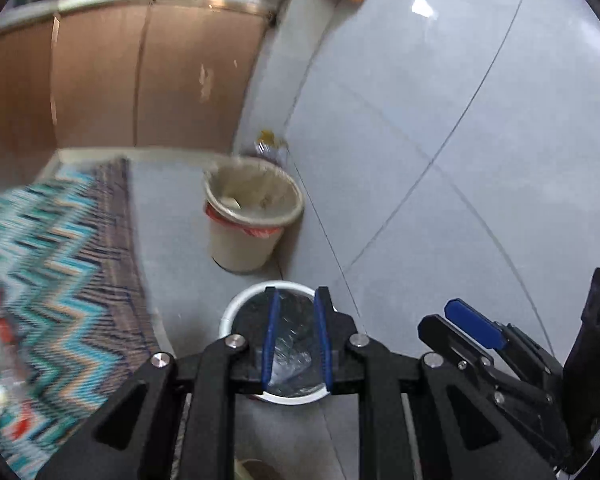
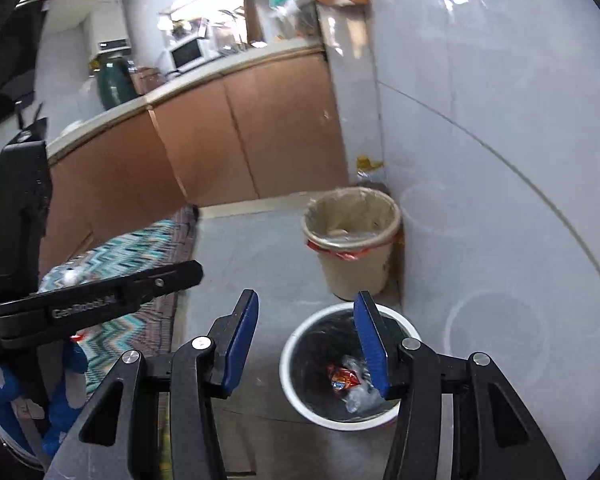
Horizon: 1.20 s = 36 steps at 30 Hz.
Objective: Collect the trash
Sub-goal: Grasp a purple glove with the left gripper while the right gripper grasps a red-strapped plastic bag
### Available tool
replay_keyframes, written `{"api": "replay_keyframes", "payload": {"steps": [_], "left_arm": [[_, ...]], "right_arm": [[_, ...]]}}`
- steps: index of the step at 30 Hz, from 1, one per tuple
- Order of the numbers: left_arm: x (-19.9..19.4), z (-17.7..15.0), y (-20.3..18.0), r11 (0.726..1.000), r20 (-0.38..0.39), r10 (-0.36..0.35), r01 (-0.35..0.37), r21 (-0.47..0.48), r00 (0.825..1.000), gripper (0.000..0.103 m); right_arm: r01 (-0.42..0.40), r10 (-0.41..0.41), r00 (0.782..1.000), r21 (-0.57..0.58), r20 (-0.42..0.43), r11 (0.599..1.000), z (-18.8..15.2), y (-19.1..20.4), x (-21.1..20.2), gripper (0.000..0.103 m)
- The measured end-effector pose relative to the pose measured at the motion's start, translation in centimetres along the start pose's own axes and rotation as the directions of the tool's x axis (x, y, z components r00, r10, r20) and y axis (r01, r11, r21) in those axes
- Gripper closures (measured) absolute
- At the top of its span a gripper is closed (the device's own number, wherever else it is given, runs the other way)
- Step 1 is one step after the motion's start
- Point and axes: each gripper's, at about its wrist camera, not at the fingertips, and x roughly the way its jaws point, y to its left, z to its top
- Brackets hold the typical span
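Both grippers (image 1: 296,336) (image 2: 306,340) open, empty, above bin (image 2: 296,364).

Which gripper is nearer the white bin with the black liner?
Left. The left gripper hovers directly over the white bin; the right gripper is beside it, offset.

White bin (image 2: 300,396) black-lined; beige bin (image 2: 352,276); teal zigzag rug (image 1: 52,264).
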Motion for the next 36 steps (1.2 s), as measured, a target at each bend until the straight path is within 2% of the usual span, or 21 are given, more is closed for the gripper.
{"api": "replay_keyframes", "payload": {"steps": [3,7,9,10,18,20,23,27,32,36], "left_arm": [[-4.5,-0.5,1.3,0.999,0.055,0.053,-0.054,0.011,0.997,0.086],[-10.2,-1.8,4.2,0.990,0.113,0.136,-0.138,0.006,0.984,0.083],[-12.9,-2.6,6.3,0.984,0.143,0.180,-0.180,-0.015,0.973,0.063],[-13.6,-2.7,6.9,0.980,0.154,0.199,-0.198,-0.022,0.968,0.061],[-22.3,-5.4,16.6,0.936,0.201,0.349,-0.332,-0.116,0.915,0.056],[-23.6,-6.0,18.9,0.930,0.192,0.361,-0.337,-0.149,0.912,0.056],[-25.4,-6.8,22.4,0.920,0.165,0.368,-0.333,-0.208,0.915,0.056],[-25.9,-7.3,25.4,0.920,0.124,0.337,-0.298,-0.256,0.933,0.056],[-23.0,-7.1,27.1,0.929,0.055,0.231,-0.204,-0.308,0.971,0.056],[-20.0,-6.5,28.7,0.912,-0.008,0.226,-0.214,-0.349,0.974,0.056]], "right_arm": [[-0.046,0.047,0.999,-0.033,0.023,0.998,0.6,2.4,-1.8,0.054],[-0.097,0.101,0.994,-0.089,0.042,0.991,1.1,6.2,-3.6,0.051],[-0.123,0.128,0.991,-0.117,0.042,0.985,1.2,8.1,-4.1,0.051],[-0.133,0.139,0.989,-0.131,0.041,0.982,1.2,8.9,-4.3,0.051],[-0.204,0.214,0.977,-0.233,0.017,0.951,1.2,16.1,-4.9,0.051],[-0.224,0.233,0.972,-0.255,0.006,0.941,1.1,17.8,-4.8,0.050],[-0.256,0.262,0.965,-0.274,-0.018,0.927,0.7,20.0,-4.4,0.050],[-0.308,0.299,0.951,-0.281,-0.075,0.909,-0.1,22.7,-2.6,0.050],[-0.344,0.314,0.938,-0.287,-0.147,0.894,-1.1,25.1,0.3,0.050],[-0.360,0.312,0.929,-0.294,-0.196,0.885,-1.5,26.2,2.7,0.050]]}}
